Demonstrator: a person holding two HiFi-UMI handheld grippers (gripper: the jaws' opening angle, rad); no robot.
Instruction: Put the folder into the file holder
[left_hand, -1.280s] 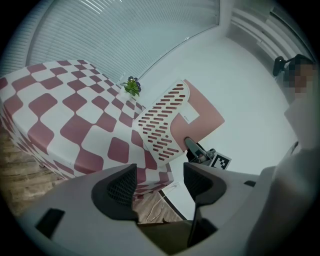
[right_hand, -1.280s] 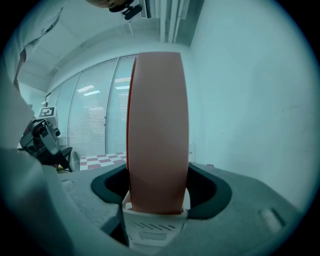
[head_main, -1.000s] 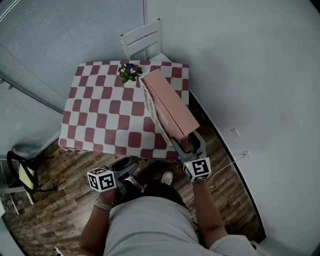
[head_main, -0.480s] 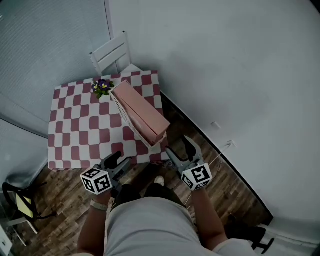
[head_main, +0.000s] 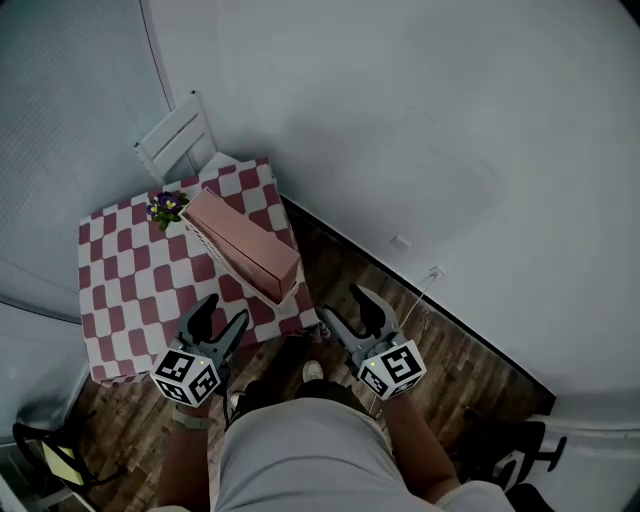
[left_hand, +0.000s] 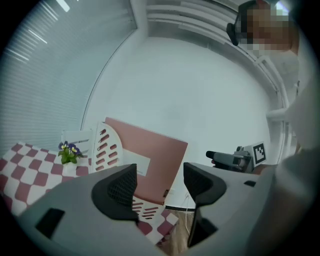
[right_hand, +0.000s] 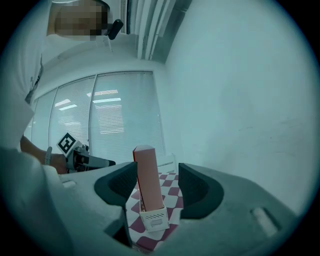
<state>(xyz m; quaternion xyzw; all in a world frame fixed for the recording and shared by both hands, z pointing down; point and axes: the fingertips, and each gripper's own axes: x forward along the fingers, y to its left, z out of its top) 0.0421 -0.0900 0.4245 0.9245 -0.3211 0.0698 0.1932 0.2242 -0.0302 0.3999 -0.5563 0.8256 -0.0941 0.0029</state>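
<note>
Both tongs are held low, close to the person's body, at the near edge of the surface (head_main: 130, 290). The left tongs (head_main: 222, 312) are released and empty. The right tongs (head_main: 348, 310) are closing on nothing. The folder (head_main: 245, 243) stands in the file holder (right_hand: 154, 218) on the surface's right side. A second ago the right tongs were at the folder's near end; now they are well apart from it.

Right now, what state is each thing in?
folder: standing inside the file holder.
file holder: upright on the table, holding the folder.
left tongs: open, empty.
right tongs: closing, nothing between them.
flowers: upright on the table.
</note>
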